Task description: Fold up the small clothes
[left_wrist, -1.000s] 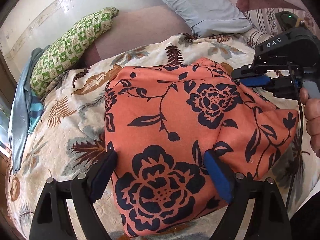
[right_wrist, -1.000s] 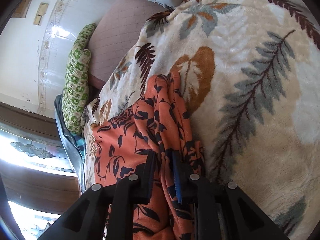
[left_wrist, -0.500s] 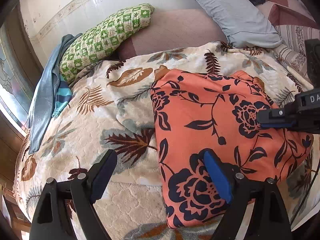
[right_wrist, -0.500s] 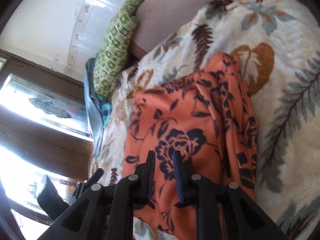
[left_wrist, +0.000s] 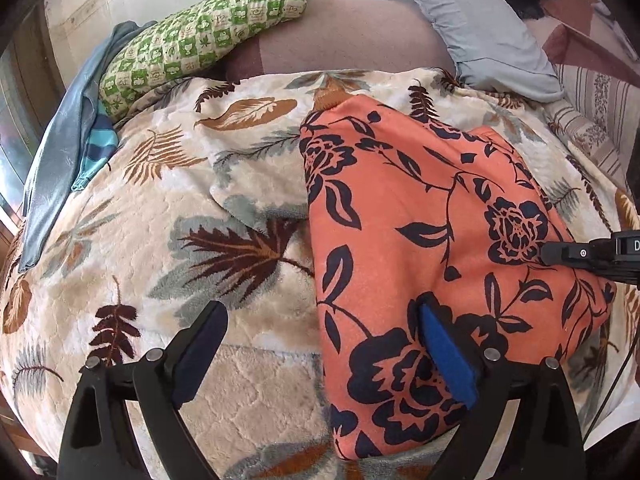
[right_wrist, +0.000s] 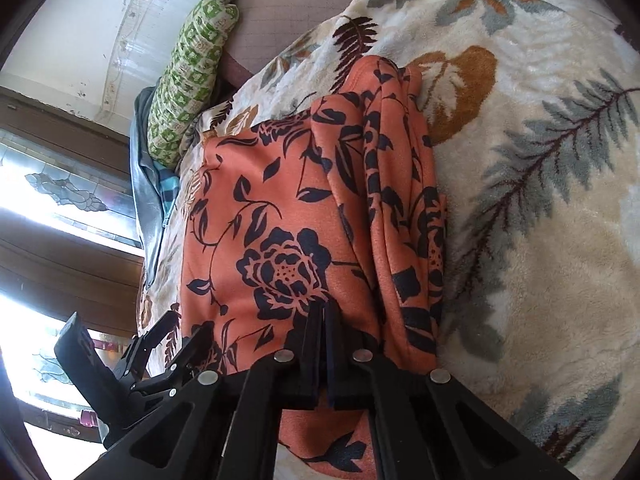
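Bed [left_wrist: 360, 40] covered by leaf-print blanket [left_wrist: 140, 240]; folded orange floral garment [left_wrist: 420, 240], green checked pillow [left_wrist: 200, 36], grey pillow [left_wrist: 480, 28] on top.

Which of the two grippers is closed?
The right gripper: its jaws meet over the orange flowered garment. The left gripper stands wide open.

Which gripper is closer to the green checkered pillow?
Left. The left gripper, jaws wide open, hangs over the orange garment's edge on the side toward the green checkered pillow. The right gripper, shut, sits on the garment's far side from it.
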